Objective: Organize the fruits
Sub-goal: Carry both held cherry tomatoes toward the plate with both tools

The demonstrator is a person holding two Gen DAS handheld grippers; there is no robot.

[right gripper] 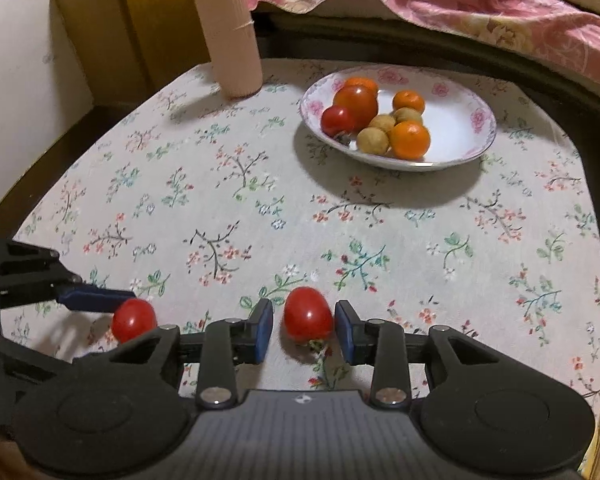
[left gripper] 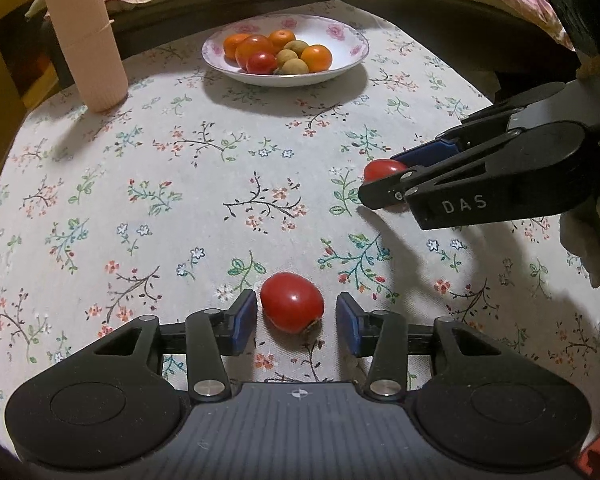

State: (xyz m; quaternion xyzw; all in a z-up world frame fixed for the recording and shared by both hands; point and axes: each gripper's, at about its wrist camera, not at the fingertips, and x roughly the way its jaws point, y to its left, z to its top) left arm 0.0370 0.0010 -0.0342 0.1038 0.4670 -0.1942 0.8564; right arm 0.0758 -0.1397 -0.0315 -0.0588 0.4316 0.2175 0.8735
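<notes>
- Left hand-held gripper sits low over the table with its blue pads spread either side of a small red tomato. There's a clear gap on both sides, so it's bracketing the fruit, not pinching it.
- Right hand-held gripper is doing the same with the other tomato: jaws apart, the left pad well clear and the right pad close up against the skin. I can't tell whether that one actually touches. Not a real grip yet, as far as I can see.
- Both tomatoes lie on the floral cloth near the front edge, just beside each other, stem end towards the camera on each.
- Handling-wise, I'd guess these are light, smooth and kinda slippery, with thin skin that splits if you crush it. They're egg-shaped, so they'll roll or squirt out if you catch them off-centre.
- Best bet is probably a gentle close across the fat middle, pads on the flanks, staying off the stem nub.
- Farther back is the flowered bowl, already holding oranges, a couple of tomatoes and some tan round fruits. It looks like the drop-off spot.
- A ribbed pinkish cylinder stands at the far left corner, well apart from everything.
</notes>
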